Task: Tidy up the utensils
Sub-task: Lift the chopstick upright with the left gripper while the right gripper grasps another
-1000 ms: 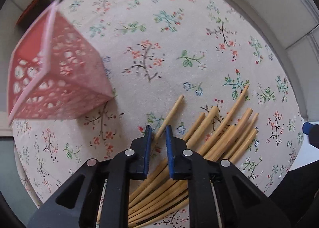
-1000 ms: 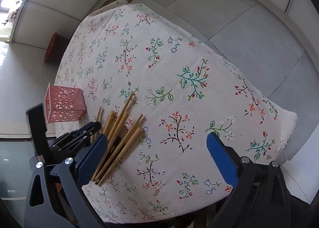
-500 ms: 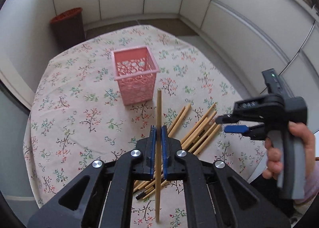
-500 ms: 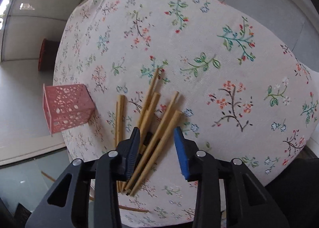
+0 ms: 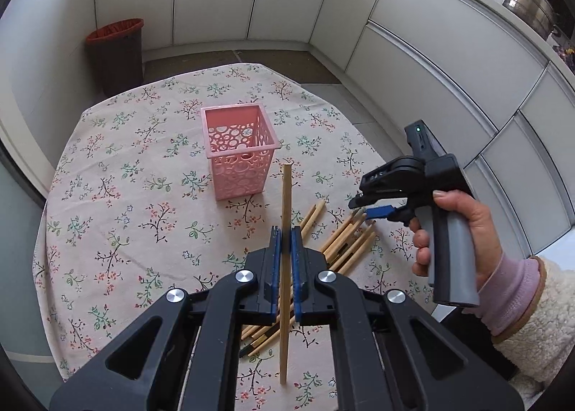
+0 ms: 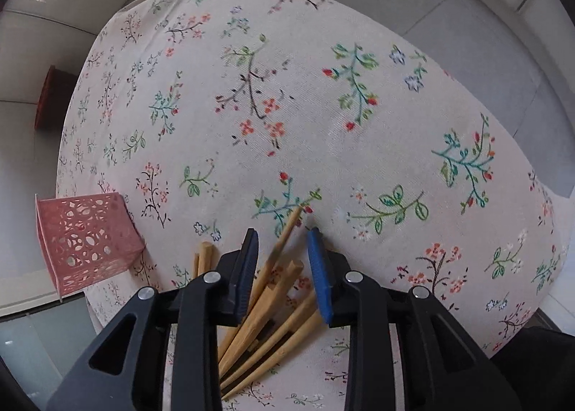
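Lowered since a second ago onto the chopstick pile (image 6: 273,306), right gripper (image 6: 284,260) with jaws closing around several sticks, pads not yet pressing. Spread beneath, floral tablecloth (image 5: 143,195); on it, toward the far side, upright pink basket (image 5: 239,156), left of the pile. Raised near the centre, left gripper (image 5: 284,251), clamped narrow on single chopstick (image 5: 285,202), lifted clear of the heap.

A home kitchen: white cabinets (image 5: 431,62) curve behind the table (image 5: 118,166) with its flowered cloth, steel pots (image 5: 528,5) stand on the counter above them, a bin (image 5: 116,51) beyond the table.
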The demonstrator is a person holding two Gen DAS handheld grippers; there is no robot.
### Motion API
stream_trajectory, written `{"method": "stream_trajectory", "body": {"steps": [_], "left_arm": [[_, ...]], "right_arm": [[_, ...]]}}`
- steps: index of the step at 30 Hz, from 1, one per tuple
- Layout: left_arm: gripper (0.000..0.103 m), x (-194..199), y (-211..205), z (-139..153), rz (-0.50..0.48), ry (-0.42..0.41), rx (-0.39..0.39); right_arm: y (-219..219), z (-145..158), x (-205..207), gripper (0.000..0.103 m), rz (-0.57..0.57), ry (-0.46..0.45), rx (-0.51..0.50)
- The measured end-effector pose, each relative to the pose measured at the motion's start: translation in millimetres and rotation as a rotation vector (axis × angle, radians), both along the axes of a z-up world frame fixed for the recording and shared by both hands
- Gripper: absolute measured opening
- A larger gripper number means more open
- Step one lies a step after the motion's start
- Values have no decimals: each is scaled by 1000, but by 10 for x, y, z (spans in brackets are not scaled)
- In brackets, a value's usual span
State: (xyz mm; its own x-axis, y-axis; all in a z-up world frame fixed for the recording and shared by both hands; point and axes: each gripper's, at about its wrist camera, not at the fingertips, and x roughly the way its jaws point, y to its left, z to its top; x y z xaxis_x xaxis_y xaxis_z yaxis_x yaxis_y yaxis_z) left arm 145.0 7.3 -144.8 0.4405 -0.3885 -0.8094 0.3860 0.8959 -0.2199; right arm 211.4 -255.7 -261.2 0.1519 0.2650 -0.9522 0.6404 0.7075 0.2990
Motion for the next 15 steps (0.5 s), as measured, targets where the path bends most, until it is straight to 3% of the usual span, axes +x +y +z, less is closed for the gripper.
{"method": "stream_trajectory", "body": {"steps": [1, 3, 8, 15], "left_arm": [[5, 11, 6, -7, 5, 3, 0], [5, 30, 24, -12, 18, 5, 2], [5, 0, 73, 66, 34, -10, -9], [5, -263, 14, 375, 45, -90, -15]], "right_arm": [[60, -6, 56, 14, 27, 5, -29], [167, 13, 120, 12, 48, -10, -90], [286, 167, 43, 11, 68, -115, -69], [506, 1250, -483, 8, 209, -473, -114]]}}
